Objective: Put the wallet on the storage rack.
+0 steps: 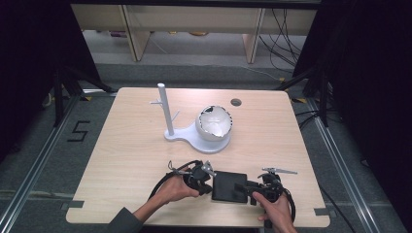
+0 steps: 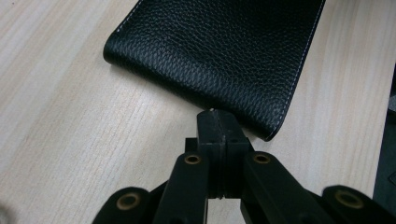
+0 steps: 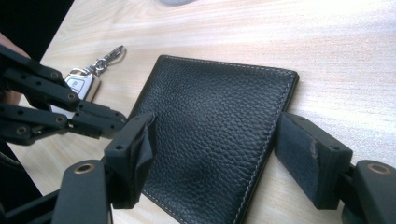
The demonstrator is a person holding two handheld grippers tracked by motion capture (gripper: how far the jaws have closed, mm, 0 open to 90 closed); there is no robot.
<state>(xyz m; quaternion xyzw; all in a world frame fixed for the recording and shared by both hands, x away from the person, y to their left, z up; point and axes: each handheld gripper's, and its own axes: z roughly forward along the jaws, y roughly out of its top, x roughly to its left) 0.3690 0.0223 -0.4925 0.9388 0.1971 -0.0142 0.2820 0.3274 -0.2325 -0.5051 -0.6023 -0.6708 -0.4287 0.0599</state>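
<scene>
A black leather wallet (image 1: 228,187) lies flat near the table's front edge, between my two grippers. My left gripper (image 1: 209,186) comes in from its left. In the left gripper view its jaws are pressed together, and the left gripper (image 2: 217,122) has its tips right at the wallet (image 2: 219,46), against the folded edge. My right gripper (image 3: 215,135) stands open astride the wallet (image 3: 210,107), one pad (image 3: 135,149) on each long side. In that view the left gripper (image 3: 100,119) reaches the wallet's far side.
A white car key fob (image 3: 81,83) with a metal ring lies on the table beyond the left gripper. A white stand (image 1: 167,111) with a peg post and a white bowl (image 1: 214,124) occupies the table's middle. A round hole (image 1: 236,102) is at the back.
</scene>
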